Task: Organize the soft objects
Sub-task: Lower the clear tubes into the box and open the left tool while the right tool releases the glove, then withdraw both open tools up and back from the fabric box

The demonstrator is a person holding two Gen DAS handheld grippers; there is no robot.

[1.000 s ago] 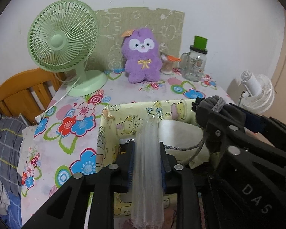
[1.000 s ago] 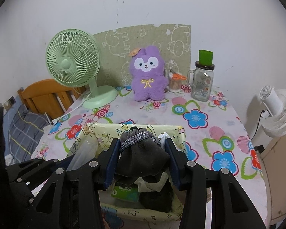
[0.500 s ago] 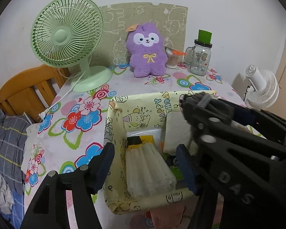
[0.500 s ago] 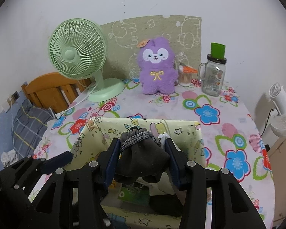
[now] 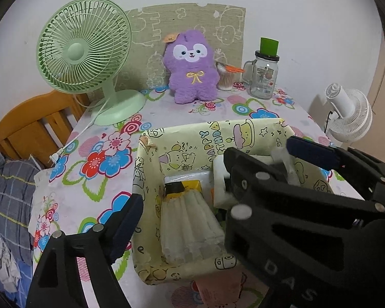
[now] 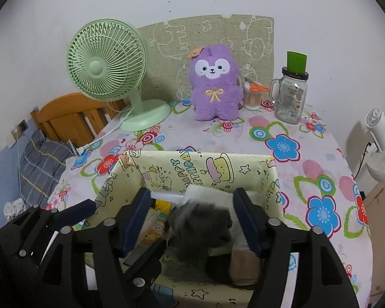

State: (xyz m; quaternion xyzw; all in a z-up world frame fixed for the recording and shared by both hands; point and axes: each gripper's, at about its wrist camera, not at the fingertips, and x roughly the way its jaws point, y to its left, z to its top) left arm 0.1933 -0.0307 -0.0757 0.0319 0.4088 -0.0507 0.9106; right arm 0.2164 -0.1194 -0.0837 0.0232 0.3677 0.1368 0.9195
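Note:
A yellow cartoon-print box (image 5: 218,136) (image 6: 208,164) stands on the flowered table. A clear pleated bundle (image 5: 190,223) lies in its left part, with white packets beside it. My left gripper (image 5: 182,205) is open over the bundle, not touching it. My right gripper (image 6: 192,213) is open over the box; a dark grey drawstring pouch (image 6: 202,223), blurred, lies loose between its fingers inside the box. The right gripper's black body (image 5: 308,200) covers the box's right half in the left wrist view.
A purple plush toy (image 6: 214,84) sits at the back of the table, with a green fan (image 6: 107,64) to its left and a cotton-swab cup (image 6: 252,95) and glass jar (image 6: 290,97) to its right. A white fan (image 6: 382,146) stands off the right edge. A wooden bed frame (image 5: 30,131) is left.
My left gripper opened and left the clear bundle in the box. My right gripper has now opened and the grey pouch has dropped into the box.

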